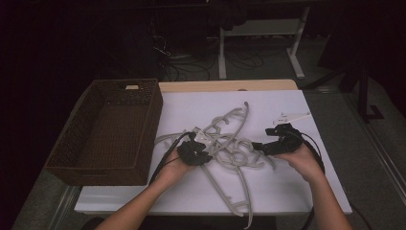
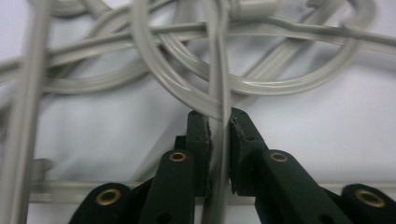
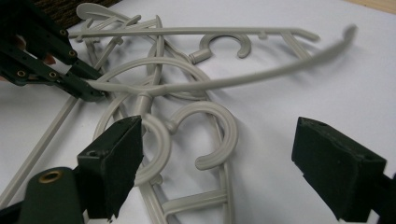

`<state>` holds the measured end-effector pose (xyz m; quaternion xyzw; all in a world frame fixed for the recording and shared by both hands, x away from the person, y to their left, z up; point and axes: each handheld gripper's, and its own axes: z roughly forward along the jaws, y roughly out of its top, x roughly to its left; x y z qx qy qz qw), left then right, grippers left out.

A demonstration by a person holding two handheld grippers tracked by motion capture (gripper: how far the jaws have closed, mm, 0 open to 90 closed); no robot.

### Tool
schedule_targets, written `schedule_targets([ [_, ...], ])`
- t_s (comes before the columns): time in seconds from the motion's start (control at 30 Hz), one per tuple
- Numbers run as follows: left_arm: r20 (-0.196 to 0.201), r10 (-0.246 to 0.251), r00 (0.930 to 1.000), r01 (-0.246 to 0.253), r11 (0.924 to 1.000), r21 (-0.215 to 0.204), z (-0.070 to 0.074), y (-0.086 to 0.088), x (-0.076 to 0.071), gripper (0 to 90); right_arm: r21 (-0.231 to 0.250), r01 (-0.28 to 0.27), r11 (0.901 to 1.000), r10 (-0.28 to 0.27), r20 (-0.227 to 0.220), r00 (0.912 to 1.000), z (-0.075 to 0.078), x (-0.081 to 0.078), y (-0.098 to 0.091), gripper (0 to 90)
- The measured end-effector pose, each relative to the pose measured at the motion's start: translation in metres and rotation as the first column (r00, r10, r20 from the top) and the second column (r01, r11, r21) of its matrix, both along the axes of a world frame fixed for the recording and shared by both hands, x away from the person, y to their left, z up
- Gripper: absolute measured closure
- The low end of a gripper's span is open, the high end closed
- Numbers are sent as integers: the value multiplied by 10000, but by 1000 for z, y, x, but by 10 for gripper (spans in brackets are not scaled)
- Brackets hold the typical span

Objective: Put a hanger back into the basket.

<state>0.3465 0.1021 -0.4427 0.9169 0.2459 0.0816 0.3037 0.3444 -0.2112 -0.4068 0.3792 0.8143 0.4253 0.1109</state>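
A tangled heap of grey plastic hangers (image 1: 230,143) lies in the middle of the white table (image 1: 287,191). My left gripper (image 1: 207,155) sits at the heap's left side. In the left gripper view its jaws (image 2: 219,119) are shut on the thin edge of one hanger's bar (image 2: 218,70), with both pads pressing on it. The right gripper view shows that same gripper (image 3: 93,91) holding the end of a long curved hanger arm (image 3: 243,77). My right gripper (image 1: 257,146) rests at the heap's right side, open wide (image 3: 217,130), with a hanger hook (image 3: 219,126) lying on the table between its jaws, untouched.
A dark wicker basket (image 1: 154,120) stands at the table's left, close to the heap. A small white plastic piece (image 1: 289,116) lies at the far right. Bare white tabletop stretches in front of and behind the heap. Beyond the table are desk legs and cables on a dark floor.
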Motion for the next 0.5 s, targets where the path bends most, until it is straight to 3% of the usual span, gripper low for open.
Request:
schedule_targets([
  [0.13, 8, -17, 10000, 17, 10000, -10, 4, 1, 1, 814, 135, 86, 9999, -86, 23, 10000, 2, -1, -3, 161],
  [0.33, -55, 124, 9999, -127, 9981, -597, 31, 9, 5, 816, 414, 392, 9984, -398, 153, 9991, 6, -6, -15, 161],
  [0.47, -59, 336, 9994, -340, 9943, -1006, 58, 18, 9, 816, 441, 549, 9975, -556, 164, 9983, 6, -12, -21, 161],
  [0.5, -59, 336, 9994, -340, 9943, -1006, 58, 18, 9, 816, 441, 549, 9975, -556, 164, 9983, 6, -12, -21, 161],
])
